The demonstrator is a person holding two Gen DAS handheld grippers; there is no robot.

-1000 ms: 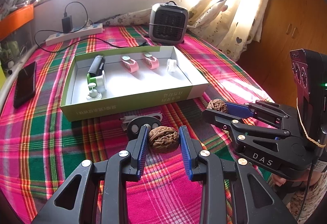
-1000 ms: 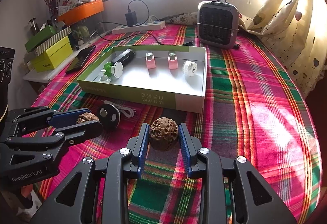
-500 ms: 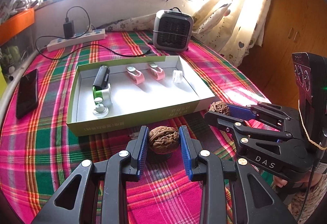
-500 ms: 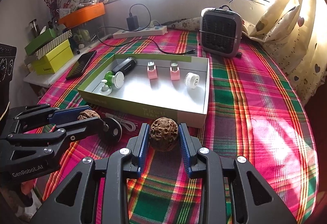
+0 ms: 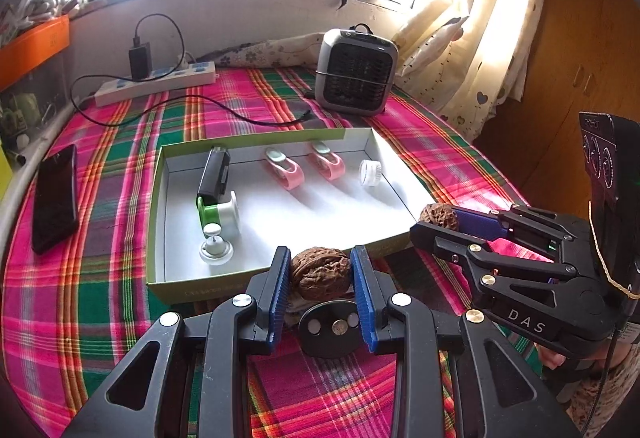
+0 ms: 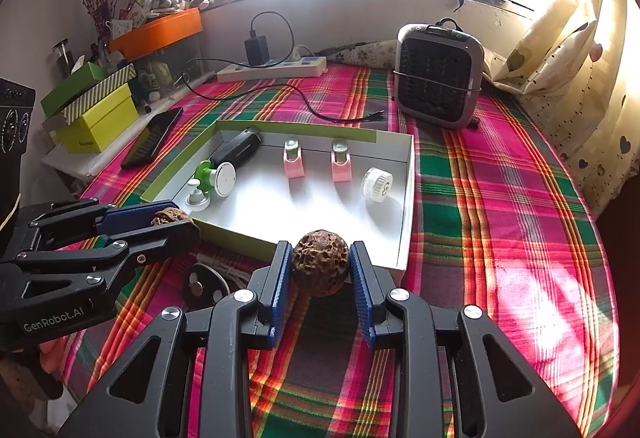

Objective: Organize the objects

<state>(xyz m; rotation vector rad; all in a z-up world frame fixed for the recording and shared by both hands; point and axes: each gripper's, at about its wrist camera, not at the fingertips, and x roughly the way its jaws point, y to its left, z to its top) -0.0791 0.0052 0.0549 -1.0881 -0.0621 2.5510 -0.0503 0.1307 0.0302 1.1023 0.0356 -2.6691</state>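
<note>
Now, by line:

Left tool [image 5: 320, 274]: its blue pads pinch a smooth-ridged walnut [image 5: 320, 272] side to side, so the nut hangs clear of the cloth.
Right tool [image 6: 320, 268]: pads pressed on a rounder, pitted walnut [image 6: 320, 268], carried the same way.
Why held so: each nut is clamped across its middle, likely to keep a round thing from rolling out while it is carried.
Where the nuts are: each sits at its own tool's tips, just short of the near wall of the box [image 5: 160, 238] ahead.
Box: open and shallow, straight ahead of both tools; I judge it the place for the nuts, since the sorted things lie there in a row with bare floor nearest the tools.
Counts in box: two pink clips [image 5: 284, 170], one white cap [image 5: 370, 172], one black device [image 5: 216, 174], one green-and-white reel [image 5: 220, 212], one small white knob [image 5: 216, 246].
Outside box: one black disc [image 5: 332, 326] under the left tool's tips, one phone [image 5: 56, 194] far left, one heater [image 5: 356, 74] and one power strip [image 5: 160, 82] beyond.
Surface: plaid cloth [image 6: 500, 198]; whether table or bed, I cannot tell.
</note>
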